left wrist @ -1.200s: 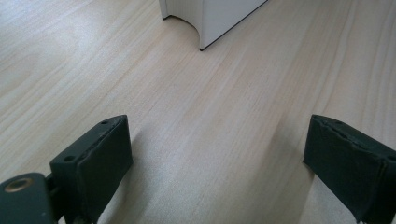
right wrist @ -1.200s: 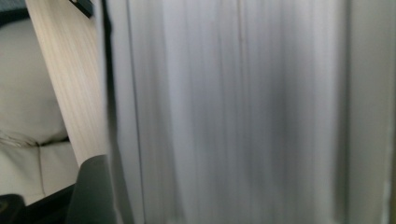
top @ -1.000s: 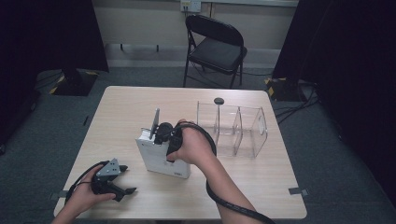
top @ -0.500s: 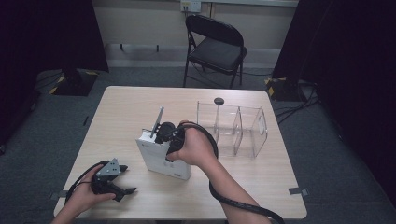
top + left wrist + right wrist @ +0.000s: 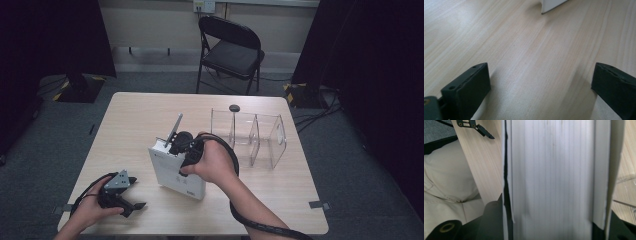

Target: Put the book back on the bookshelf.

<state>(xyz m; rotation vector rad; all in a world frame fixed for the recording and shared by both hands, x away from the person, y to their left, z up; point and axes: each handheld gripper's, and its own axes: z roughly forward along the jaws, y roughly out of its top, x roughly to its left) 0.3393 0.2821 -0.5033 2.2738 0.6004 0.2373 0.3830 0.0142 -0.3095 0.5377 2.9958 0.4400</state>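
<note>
A thick white book (image 5: 176, 175) stands upright on the wooden table (image 5: 135, 120), a little left of centre. My right gripper (image 5: 176, 146) reaches over its top edge from the right, shut on it. In the right gripper view the white page block (image 5: 554, 170) runs between the black jaws, which have just been closing on it. My left gripper (image 5: 134, 193) rests on the table near the front left corner, apart from the book. It is open and has just been opening wider. Bare wood lies between its fingers (image 5: 466, 90), and a book corner (image 5: 551, 5) shows farther off.
A clear plastic organiser (image 5: 250, 135) with several compartments stands right of the book. A small black round object (image 5: 234, 108) lies behind it. A black folding chair (image 5: 230, 50) stands beyond the table. The person's beige trousers (image 5: 446, 182) show below the table edge.
The right hand has shifted slightly upward at the top of the book. The left hand has stayed in place.
</note>
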